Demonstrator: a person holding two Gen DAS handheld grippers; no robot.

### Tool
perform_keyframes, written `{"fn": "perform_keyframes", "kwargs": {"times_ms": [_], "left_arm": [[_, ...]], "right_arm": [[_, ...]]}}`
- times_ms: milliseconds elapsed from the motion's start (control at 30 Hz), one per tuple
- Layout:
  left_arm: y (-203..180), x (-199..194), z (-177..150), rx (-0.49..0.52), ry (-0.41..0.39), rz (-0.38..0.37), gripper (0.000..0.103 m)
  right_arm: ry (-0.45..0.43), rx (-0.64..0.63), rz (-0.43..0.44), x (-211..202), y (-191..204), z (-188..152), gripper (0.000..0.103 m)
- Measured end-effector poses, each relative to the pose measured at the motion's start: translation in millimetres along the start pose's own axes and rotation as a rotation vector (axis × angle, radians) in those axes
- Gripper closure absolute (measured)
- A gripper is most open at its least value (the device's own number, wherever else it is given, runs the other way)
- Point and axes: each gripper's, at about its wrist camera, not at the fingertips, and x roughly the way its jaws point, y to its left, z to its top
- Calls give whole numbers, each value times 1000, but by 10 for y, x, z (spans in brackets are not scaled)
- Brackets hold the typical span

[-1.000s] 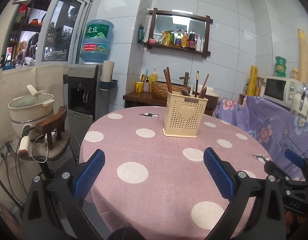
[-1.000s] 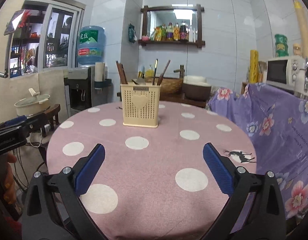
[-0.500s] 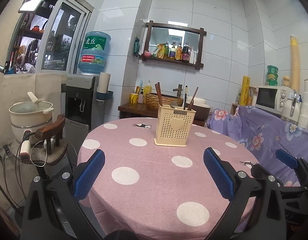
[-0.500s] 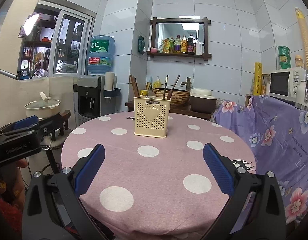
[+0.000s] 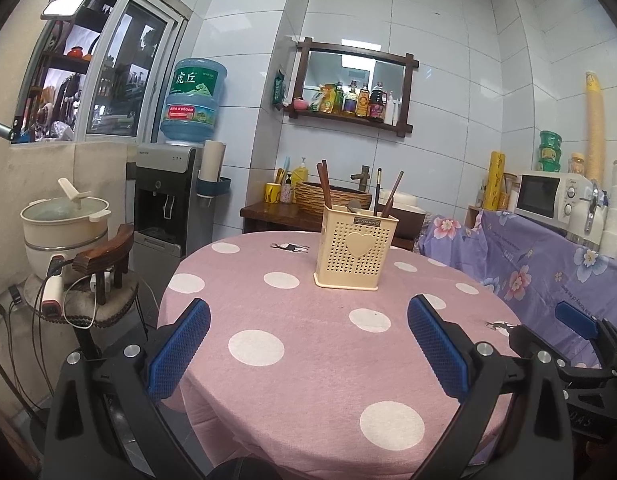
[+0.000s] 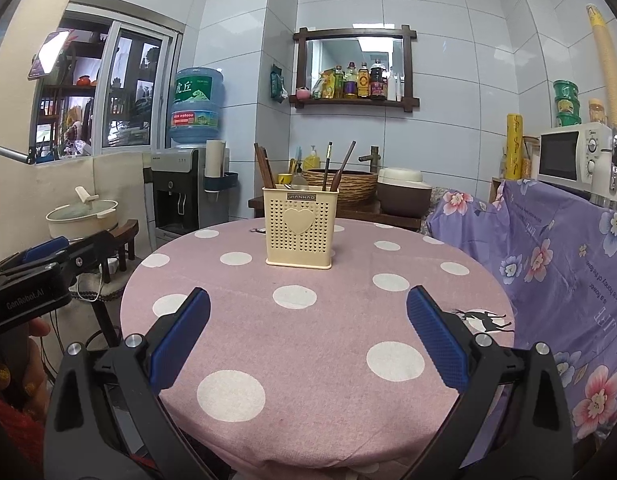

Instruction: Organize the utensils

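Observation:
A cream perforated utensil holder (image 5: 355, 251) with a heart on its front stands upright at the far side of a round table with a pink polka-dot cloth (image 5: 328, 352). It also shows in the right wrist view (image 6: 300, 227). Brown chopsticks (image 5: 323, 189) and other dark-handled utensils (image 6: 342, 165) stand in it. My left gripper (image 5: 308, 340) is open and empty, held above the table's near edge. My right gripper (image 6: 308, 336) is open and empty, also at the near edge, well short of the holder.
A stool with a cooking pot (image 5: 64, 224) stands left of the table. A water dispenser (image 5: 168, 196) and a wooden counter with a basket (image 6: 344, 184) are behind. A purple flowered cloth (image 6: 548, 264) and a microwave (image 6: 568, 156) are to the right.
Both grippers have drawn back from the table and tilted up, so the holder looks farther away. Both stay open and empty.

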Motion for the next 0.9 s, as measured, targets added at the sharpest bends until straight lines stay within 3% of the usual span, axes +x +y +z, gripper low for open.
{"fn": "perform_keyframes", "kwargs": {"times_ms": [900], "left_arm": [[-64, 29, -12, 25, 21, 17, 5]], "right_arm": [[5, 3, 0, 27, 1, -24, 6]]}}
